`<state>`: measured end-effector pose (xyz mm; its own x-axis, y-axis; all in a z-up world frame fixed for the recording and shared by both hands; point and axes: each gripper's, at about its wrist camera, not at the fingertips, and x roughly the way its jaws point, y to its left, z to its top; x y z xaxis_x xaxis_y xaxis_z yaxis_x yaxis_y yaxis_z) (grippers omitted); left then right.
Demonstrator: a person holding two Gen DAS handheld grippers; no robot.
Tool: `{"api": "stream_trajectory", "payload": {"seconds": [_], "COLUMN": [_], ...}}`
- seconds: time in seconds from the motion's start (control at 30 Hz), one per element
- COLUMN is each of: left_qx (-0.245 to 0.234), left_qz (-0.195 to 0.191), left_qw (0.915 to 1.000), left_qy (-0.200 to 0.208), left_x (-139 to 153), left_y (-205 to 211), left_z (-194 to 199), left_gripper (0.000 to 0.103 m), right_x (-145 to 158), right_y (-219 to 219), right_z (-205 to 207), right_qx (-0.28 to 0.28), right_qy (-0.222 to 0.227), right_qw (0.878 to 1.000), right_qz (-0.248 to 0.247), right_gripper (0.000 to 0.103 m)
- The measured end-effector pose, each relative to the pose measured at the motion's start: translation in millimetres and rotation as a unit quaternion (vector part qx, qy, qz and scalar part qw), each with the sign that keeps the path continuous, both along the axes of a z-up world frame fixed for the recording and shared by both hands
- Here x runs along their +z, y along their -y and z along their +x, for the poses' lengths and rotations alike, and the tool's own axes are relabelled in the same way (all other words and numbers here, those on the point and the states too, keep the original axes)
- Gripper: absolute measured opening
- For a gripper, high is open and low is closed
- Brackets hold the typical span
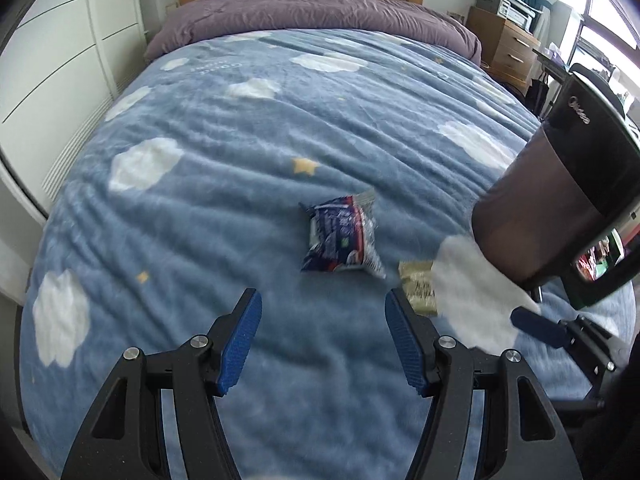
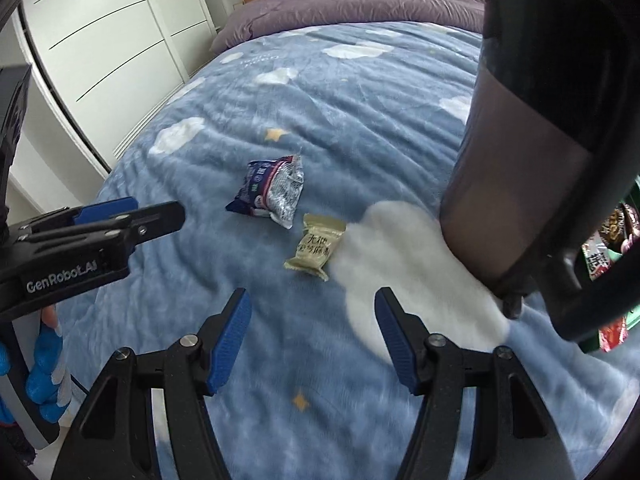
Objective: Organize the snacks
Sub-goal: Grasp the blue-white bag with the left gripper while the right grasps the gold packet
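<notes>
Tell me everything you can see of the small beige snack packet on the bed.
The beige snack packet is a small pillow-style wrapper, glossy like plastic film, crimped at both ends, with dark printed characters across its face. It looks sealed and lies flat on the blue cloud-print blanket, slanted, its right side on the edge of a white cloud patch. A blue-and-silver packet lies just beyond it, apart. Neither gripper touches it. In the left wrist view it shows partly, behind one finger.

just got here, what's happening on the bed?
A person holds a pair of tongs in each hand over a blue cloud-print blanket. Both the left tongs and the right tongs are open and empty. Two snacks lie loose ahead: a blue-and-silver packet and a beige wrapped one. A dark container with more snacks stands at the right.
</notes>
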<state>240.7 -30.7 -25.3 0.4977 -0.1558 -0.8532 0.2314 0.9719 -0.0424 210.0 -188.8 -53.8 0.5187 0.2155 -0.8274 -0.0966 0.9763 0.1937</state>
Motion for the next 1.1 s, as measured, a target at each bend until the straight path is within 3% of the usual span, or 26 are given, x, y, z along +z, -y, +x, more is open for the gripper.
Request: {"api": "stream_trajectory", "payload": {"seconds": [0.27, 0.87, 0.97, 1.07, 1.1], "left_qx": [-0.005, -0.013, -0.014, -0.015, -0.013], "left_qz": [0.012, 0.027, 0.029, 0.029, 0.027], "left_qw": [0.9993, 0.9970, 0.9968, 0.9965, 0.9965], "left_qy": [-0.035, -0.072, -0.073, -0.077, -0.079], "left_x": [-30, -75, -78, -82, -84], "left_y": [23, 39, 41, 42, 41], "left_z": [50, 84, 86, 88, 89], "left_gripper": [0.058, 0.058, 0.058, 0.058, 0.058], "right_x": [-24, -56, -58, -60, -61], "right_y": [-3, -9, -10, -11, -11], "right_z": [35, 64, 68, 73, 74], "right_qx": [-0.002, -0.003, -0.001, 0.004, 0.004], "right_qy": [-0.015, -0.040, -0.040, -0.041, -0.042], "right_qw": [1.000, 0.999, 0.999, 0.999, 0.999], "right_qz": [0.004, -0.003, -0.005, -0.007, -0.007], "right_gripper": [0.096, 0.092, 0.075, 0.050, 0.046]}}
